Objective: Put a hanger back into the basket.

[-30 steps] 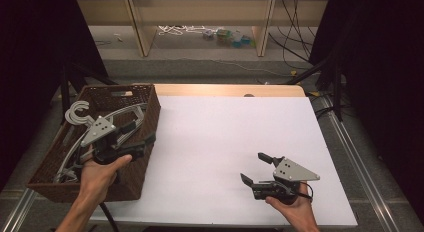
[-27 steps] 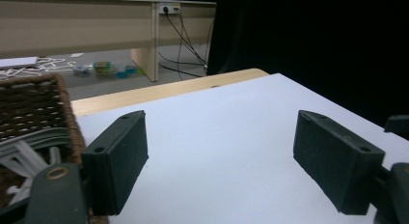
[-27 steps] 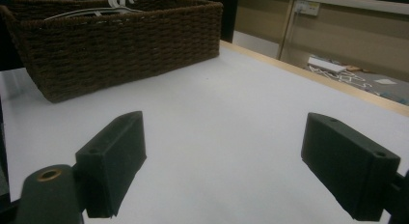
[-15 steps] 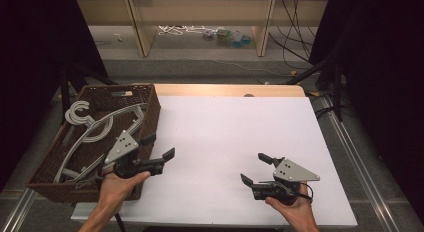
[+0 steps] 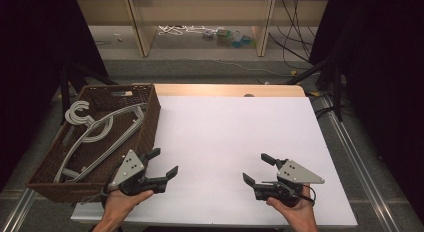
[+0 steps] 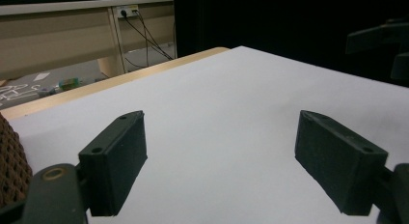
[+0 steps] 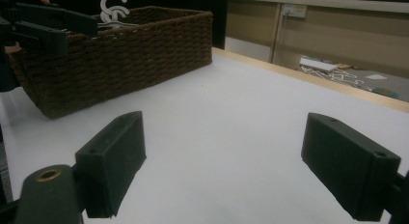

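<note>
A brown wicker basket [image 5: 150, 123] stands at the table's left edge with several grey plastic hangers [image 5: 95, 134] lying in it. My left gripper [image 5: 164, 163] is open and empty over the white sheet, just right of the basket's near corner. Its own view has both jaws wide apart above bare white surface [image 6: 217, 132]. My right gripper [image 5: 259, 169] rests open near the front edge at the right, nothing between its jaws. From the right gripper view the basket [image 7: 125, 55] stands ahead on the left, hanger hooks [image 7: 114, 6] poking above its rim.
The white sheet [image 5: 235, 137] covers most of the wooden table [image 5: 225, 89]. Beyond the far edge are shelf legs and cables on the floor [image 5: 200, 34]. Dark stands flank both sides of the table.
My left gripper has come out of the basket, moved right and toward the front edge, and now hangs over the white sheet. The right gripper has stayed put.
</note>
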Tool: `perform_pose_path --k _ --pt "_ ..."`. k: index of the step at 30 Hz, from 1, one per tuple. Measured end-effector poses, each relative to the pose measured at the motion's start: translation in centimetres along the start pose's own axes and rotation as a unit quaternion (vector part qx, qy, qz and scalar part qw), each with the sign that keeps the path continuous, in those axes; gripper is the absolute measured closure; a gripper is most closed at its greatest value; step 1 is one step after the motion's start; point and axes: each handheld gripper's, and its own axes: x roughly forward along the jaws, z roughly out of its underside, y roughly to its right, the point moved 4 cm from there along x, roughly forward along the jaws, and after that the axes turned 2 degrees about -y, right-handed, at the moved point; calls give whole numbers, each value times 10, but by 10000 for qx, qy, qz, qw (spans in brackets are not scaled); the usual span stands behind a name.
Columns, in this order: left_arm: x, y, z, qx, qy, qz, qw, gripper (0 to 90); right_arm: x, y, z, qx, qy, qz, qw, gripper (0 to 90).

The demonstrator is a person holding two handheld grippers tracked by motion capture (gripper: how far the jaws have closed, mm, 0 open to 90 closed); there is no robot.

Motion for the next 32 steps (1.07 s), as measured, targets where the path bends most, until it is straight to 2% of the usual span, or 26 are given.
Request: perform_pose_path --k 1,2,4,5,8,12,15,17,20,21,23,24,25,26,27,29,32 --pt "0 -1 1 -79 36 -1 10000 182 -1 -1 0 16 81 -16 10000 164" --pt "0 -2 4 -113 21 -54 9999 179 -3 0 0 -2 5 49 10000 163" --pt "1 -2 9 30 -83 -142 9999 175 -5 -1 1 18 50 132 9999 163" --pt "1 -3 10 67 -103 -133 9998 172 -8 -1 2 26 11 151 9999 162" --pt "2 0 11 -48 -62 -70 9999 170 -10 -3 4 59 34 119 9999 163" --pt "3 2 10 28 -55 5 10000 170 -11 -5 4 58 14 113 9999 162" --pt "4 2 10 -53 -35 -13 10000 169 -9 -6 5 29 -16 114 9999 162" --pt "3 1 10 -24 -32 -33 10000 168 -8 -8 4 27 14 8 10000 161" --pt "4 1 10 -49 -60 -10 10000 167 -7 -9 5 -30 -47 92 9999 161" --pt "5 2 10 -50 -18 28 10000 166 -7 -7 4 -115 25 125 9999 161" --pt "4 3 11 -144 -53 -7 9999 166 -5 -9 4 -44 64 61 10000 161" --pt "4 2 10 -65 -43 7 10000 166 -6 -9 5 -10 7 24 10000 161" --pt "4 2 10 -68 -54 0 10000 166 -6 -8 4 -70 25 87 9999 161" --pt "5 2 10 -36 -12 47 10000 166 -6 -9 5 9 6 35 10000 161" --pt "4 2 11 -67 -74 -29 9999 166 -7 -8 5 -20 -41 83 10000 161" --pt "5 1 10 -74 -5 16 10000 166 -6 -8 5 -20 -7 77 10000 161" --pt "4 2 10 -53 -73 -14 10000 166 -6 -9 5 -8 -18 53 10000 161"
